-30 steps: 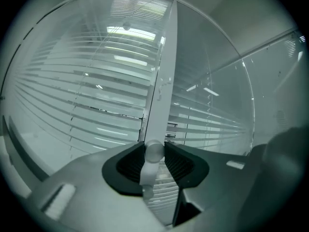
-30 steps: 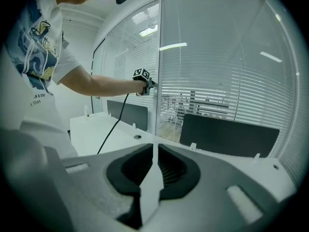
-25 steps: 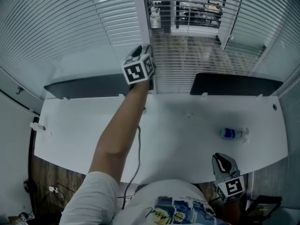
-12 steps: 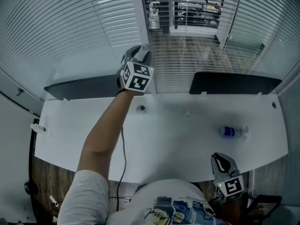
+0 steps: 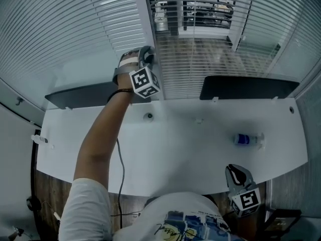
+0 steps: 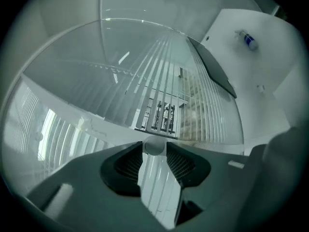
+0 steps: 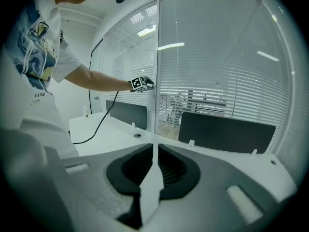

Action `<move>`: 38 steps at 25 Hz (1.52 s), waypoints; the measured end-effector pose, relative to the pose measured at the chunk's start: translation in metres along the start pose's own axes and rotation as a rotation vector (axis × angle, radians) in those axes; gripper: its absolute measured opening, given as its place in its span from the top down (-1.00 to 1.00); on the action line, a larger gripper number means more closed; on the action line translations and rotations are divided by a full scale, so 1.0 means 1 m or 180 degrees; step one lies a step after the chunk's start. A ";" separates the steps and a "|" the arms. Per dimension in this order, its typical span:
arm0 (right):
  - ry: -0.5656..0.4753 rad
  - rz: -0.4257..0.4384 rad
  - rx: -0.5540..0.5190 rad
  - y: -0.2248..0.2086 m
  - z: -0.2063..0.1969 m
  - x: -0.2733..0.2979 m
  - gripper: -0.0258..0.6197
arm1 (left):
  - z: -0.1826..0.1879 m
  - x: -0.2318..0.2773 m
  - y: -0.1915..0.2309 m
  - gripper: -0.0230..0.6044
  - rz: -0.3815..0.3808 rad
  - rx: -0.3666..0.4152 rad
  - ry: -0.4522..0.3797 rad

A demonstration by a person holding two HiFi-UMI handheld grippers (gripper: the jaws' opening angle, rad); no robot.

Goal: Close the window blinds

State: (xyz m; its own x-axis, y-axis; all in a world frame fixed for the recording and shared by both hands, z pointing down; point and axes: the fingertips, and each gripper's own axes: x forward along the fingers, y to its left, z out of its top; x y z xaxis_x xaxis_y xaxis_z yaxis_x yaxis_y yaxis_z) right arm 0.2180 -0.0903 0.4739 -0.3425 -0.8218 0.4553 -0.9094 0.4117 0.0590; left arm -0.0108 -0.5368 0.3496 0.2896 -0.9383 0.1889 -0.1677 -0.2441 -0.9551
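**A:** Left gripper (image 5: pixel 146 55), what is its state?

**B:** Its jaws are clamped on a small round white knob (image 6: pixel 154 145). The knob sits on the white window frame (image 5: pixel 145 19), near 12 o'clock in the head view. The arm reaches out over the white desk (image 5: pixel 175 144).

**A:** And the right gripper (image 5: pixel 239 173)?

**B:** It is at 5 o'clock, just beside the person's shirt. Its jaws are pressed together with nothing between them.

**A:** Where are the window blinds (image 5: pixel 200 64)?

**B:** Behind the glass, from 12 to 1 o'clock, just right of the knob. The slats there stand partly open and the room behind shows through.

**A:** Anything on the desk?

**B:** A small bottle (image 5: pixel 247 141) lies at 4 o'clock, well apart from the left gripper.
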 end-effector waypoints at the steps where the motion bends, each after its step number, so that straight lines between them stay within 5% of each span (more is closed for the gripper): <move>1: -0.0009 -0.0004 -0.0005 -0.001 0.000 0.000 0.85 | 0.000 0.001 -0.001 0.42 0.0000 0.0074 0.0009; 7: -0.0019 -0.0007 -0.0014 -0.003 -0.001 0.000 0.85 | 0.005 0.006 -0.008 0.53 0.0021 0.0357 0.0030; 12: -0.0023 -0.0003 -0.0012 -0.004 0.003 0.000 0.85 | 0.004 0.005 -0.002 0.56 0.0075 0.0123 0.0026; 27: -0.0055 0.0044 -0.0018 -0.007 0.002 0.006 0.85 | -0.002 -0.001 0.010 0.54 0.0159 -0.2263 -0.0077; 38: -0.0058 0.0034 0.0023 -0.013 -0.002 0.008 0.85 | -0.011 -0.006 0.015 0.53 0.0053 -0.4393 -0.0270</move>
State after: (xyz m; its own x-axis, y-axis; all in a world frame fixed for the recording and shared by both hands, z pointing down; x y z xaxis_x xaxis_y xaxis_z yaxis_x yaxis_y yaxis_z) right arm 0.2271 -0.1018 0.4784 -0.3565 -0.8244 0.4396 -0.9073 0.4177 0.0477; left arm -0.0252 -0.5380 0.3365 0.3259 -0.9380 0.1181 -0.9454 -0.3223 0.0497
